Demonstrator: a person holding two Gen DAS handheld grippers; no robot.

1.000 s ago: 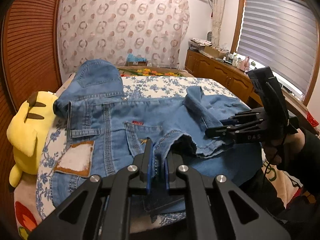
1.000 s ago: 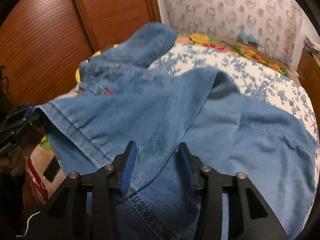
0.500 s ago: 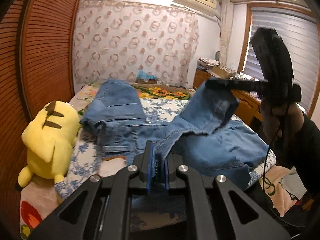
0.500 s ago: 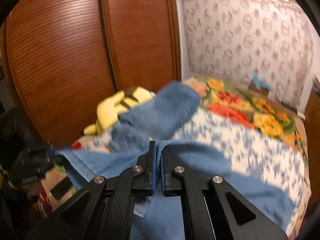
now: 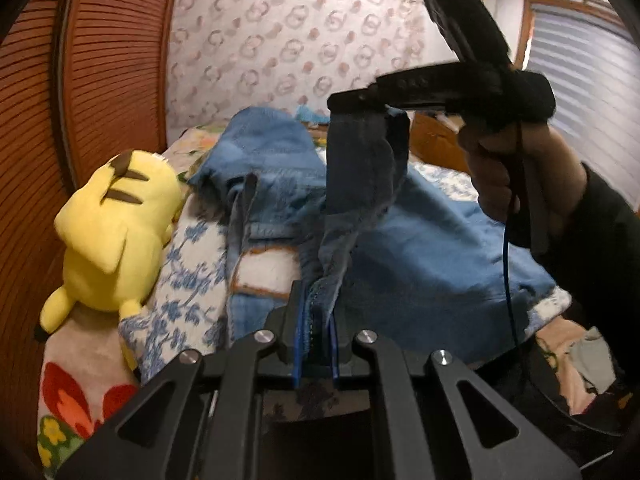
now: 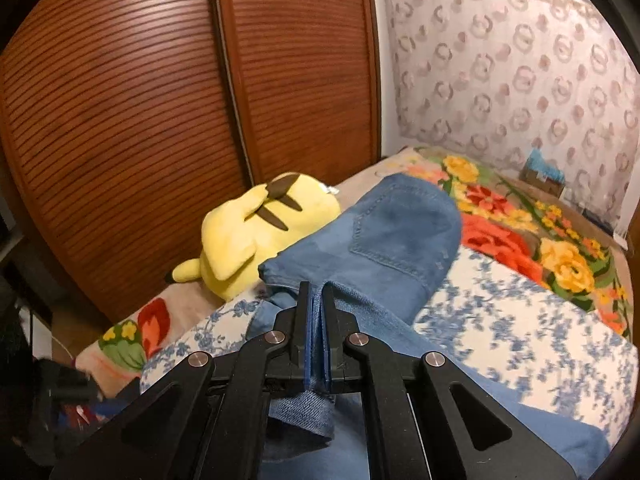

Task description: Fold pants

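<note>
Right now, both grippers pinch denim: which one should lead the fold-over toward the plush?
Right, probably. The right gripper holds its jeans hem raised above the bed, seen from the left wrist view. The left gripper grips low, near the bedspread.

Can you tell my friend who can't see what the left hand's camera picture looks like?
The left gripper is shut on the edge of blue jeans that lie on a flowery bed. The right gripper, held in a hand, lifts another part of the jeans high up. A yellow plush toy lies beside the jeans, by a wooden wardrobe.
</note>
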